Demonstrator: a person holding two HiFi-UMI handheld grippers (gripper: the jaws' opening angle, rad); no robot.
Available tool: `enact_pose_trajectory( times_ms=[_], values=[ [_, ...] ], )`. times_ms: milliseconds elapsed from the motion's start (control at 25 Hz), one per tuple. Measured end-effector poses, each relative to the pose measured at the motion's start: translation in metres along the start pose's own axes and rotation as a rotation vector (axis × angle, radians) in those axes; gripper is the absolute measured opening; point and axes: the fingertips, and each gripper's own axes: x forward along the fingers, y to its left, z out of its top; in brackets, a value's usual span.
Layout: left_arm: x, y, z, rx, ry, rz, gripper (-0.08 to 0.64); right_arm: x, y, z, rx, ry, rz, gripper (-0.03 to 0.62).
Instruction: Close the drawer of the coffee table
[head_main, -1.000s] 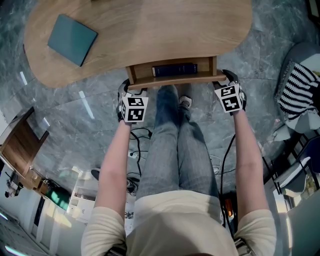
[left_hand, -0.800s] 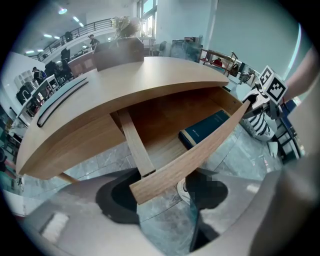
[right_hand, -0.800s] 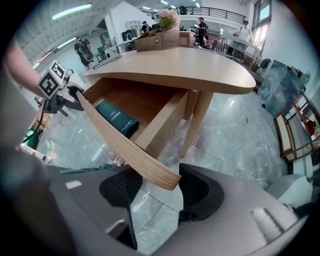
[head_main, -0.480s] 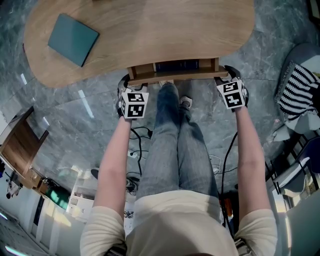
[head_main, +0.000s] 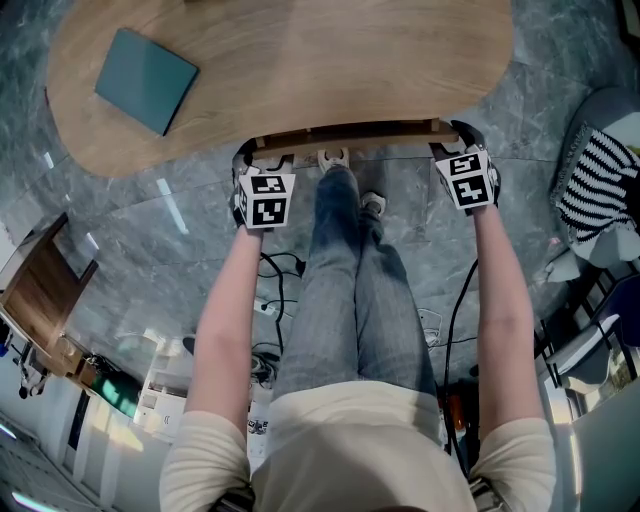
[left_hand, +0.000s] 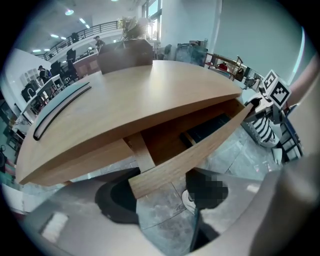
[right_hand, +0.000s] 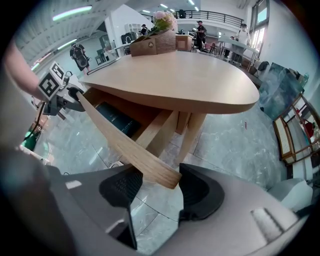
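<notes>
The wooden coffee table (head_main: 300, 60) has its drawer front (head_main: 345, 135) pulled out only a sliver past the top's near edge. My left gripper (head_main: 262, 172) holds the front's left end, and my right gripper (head_main: 462, 152) holds its right end. In the left gripper view the drawer front (left_hand: 195, 150) ends between the pads of the left gripper (left_hand: 160, 192). In the right gripper view the drawer front (right_hand: 125, 145) has its end pinched in the right gripper (right_hand: 161, 181). A dark book lies inside the drawer (left_hand: 210, 127) (right_hand: 114, 119).
A teal book (head_main: 147, 66) lies on the table top at the left. The person's legs and a shoe (head_main: 371, 205) stand between the grippers on the grey marble floor. A striped cloth (head_main: 600, 190) lies at the right, and cables (head_main: 275, 300) trail on the floor.
The drawer has slid in under the table top, and the dark book inside no longer shows from above. Both grippers moved forward with the drawer front.
</notes>
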Motion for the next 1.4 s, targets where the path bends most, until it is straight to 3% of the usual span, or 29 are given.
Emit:
enact_pose_trajectory(
  times_ms=[880,1200,1400],
  values=[
    [0.006,0.017,0.030,-0.138,-0.052,0.011,0.288,0.009,-0.018,0.027,0.003,-0.036,-0.022,0.230],
    [0.010,0.022,0.035,-0.275,-0.082,-0.010,0.288,0.011,-0.022,0.036,0.015,-0.040,-0.028,0.232],
    [0.012,0.023,0.039,-0.295,-0.096,-0.011,0.285,0.012,-0.027,0.039,0.018,-0.042,-0.036,0.233]
  ],
)
